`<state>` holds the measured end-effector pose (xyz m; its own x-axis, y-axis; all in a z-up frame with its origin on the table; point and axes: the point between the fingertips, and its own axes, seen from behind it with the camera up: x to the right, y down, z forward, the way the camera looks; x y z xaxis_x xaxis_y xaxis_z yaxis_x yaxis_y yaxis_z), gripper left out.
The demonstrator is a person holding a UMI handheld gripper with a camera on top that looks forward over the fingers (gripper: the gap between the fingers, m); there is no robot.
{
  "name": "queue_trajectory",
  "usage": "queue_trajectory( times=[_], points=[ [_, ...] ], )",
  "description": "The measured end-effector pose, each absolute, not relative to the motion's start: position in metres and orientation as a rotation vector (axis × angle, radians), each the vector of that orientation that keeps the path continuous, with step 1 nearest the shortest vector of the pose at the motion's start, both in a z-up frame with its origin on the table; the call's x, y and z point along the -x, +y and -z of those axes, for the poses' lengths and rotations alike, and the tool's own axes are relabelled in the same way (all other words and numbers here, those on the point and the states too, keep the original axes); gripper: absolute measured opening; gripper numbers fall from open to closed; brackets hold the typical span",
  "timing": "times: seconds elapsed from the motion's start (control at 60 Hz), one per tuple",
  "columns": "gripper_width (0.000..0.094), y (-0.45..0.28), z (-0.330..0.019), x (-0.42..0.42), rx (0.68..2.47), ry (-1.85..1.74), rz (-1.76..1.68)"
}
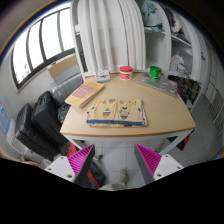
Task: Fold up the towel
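On the light wooden desk [165, 118], a yellow-orange flat board [84, 93] sits toward the left far corner. The pale patterned towel [117, 112] lies flat at mid-desk near the front edge, its long axis running left to right. It is beyond and between the fingers of the released, empty gripper [115, 160], whose magenta pads [80, 158] are well apart.

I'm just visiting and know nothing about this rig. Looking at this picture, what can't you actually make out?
- Gripper view: the print on the towel lying on the table is too small to read.
- What the red container and green cup hold: too small and far.
- The floor under the table: hidden by the tabletop.
- The gripper body: cut off below; only its open fingers show, apart and short of the table.
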<state>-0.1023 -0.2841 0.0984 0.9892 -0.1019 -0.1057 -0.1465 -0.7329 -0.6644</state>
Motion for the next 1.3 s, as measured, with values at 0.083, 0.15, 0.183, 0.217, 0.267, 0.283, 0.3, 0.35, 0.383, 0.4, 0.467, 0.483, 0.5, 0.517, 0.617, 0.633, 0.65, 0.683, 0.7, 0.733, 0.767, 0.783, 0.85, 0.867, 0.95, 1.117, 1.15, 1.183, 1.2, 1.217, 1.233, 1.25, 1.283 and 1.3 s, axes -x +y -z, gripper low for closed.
queue_trajectory(
  times=[0.083,0.15,0.183,0.217,0.267,0.283,0.3,0.35,0.383,0.4,0.467,0.483,0.5,0.517,0.617,0.633,0.65,0.683,0.7,0.733,0.767,0.783,0.85,0.867,0.95,1.117,1.15,1.183,1.2,1.217,1.233,1.25,1.283,1.3],
  points=[
    [0.0830,-0.264,-0.097,0.104,2.370,0.158,-0.077],
    [0.0831,-0.239,-0.096,0.111,2.339,0.123,-0.071],
    [0.0828,-0.221,-0.094,0.115,2.321,0.098,-0.064],
    [0.0818,-0.201,-0.092,0.118,2.297,0.065,-0.046],
    [0.0809,-0.173,-0.086,0.123,2.266,0.005,0.005],
    [0.0808,-0.163,-0.083,0.126,2.260,-0.015,0.019],
    [0.0803,-0.153,-0.079,0.130,2.254,-0.035,0.029],
    [0.0789,-0.127,-0.065,0.142,2.248,-0.081,0.042],
    [0.0783,-0.112,-0.055,0.150,2.252,-0.101,0.037],
    [0.0782,-0.106,-0.050,0.154,2.257,-0.107,0.032],
    [0.0773,-0.086,-0.028,0.165,2.285,-0.127,0.022],
    [0.0766,-0.083,-0.023,0.167,2.291,-0.131,0.024],
    [0.0759,-0.080,-0.018,0.168,2.298,-0.138,0.027],
    [0.0748,-0.078,-0.013,0.169,2.306,-0.144,0.031],
    [0.0503,-0.075,0.011,0.177,2.334,-0.165,-0.001],
    [0.0419,-0.073,0.013,0.177,2.316,-0.155,-0.012],
    [0.0357,-0.075,0.015,0.174,2.319,-0.152,-0.006],
    [0.0231,-0.074,0.014,0.170,2.307,-0.166,0.019],
    [0.0150,-0.074,0.014,0.167,2.305,-0.180,0.036],
    [0.0064,-0.073,0.013,0.160,2.295,-0.207,0.086],
    [0.0045,-0.073,0.012,0.159,2.275,-0.246,0.113],
    [0.0044,-0.073,0.012,0.160,2.263,-0.269,0.120],
    [0.0028,-0.073,0.010,0.161,2.226,-0.326,0.141],
    [0.0023,-0.073,0.010,0.161,2.223,-0.326,0.138],
    [0.0018,-0.073,-0.002,0.163,2.230,-0.273,0.073],
    [0.0023,-0.068,-0.077,0.126,2.148,0.024,-0.096],
    [0.0027,-0.070,-0.085,0.111,2.138,0.089,-0.122],
    [0.0031,-0.072,-0.087,0.095,2.137,0.139,-0.123],
    [0.0031,-0.073,-0.087,0.087,2.138,0.163,-0.119],
    [0.0033,-0.075,-0.086,0.079,2.140,0.186,-0.113],
    [0.0035,-0.077,-0.084,0.071,2.143,0.208,-0.107],
    [0.0034,-0.078,-0.082,0.064,2.145,0.231,-0.102],
    [0.0034,-0.081,-0.074,0.049,2.156,0.281,-0.092],
    [0.0035,-0.083,-0.069,0.044,2.164,0.306,-0.087]
  ],
)
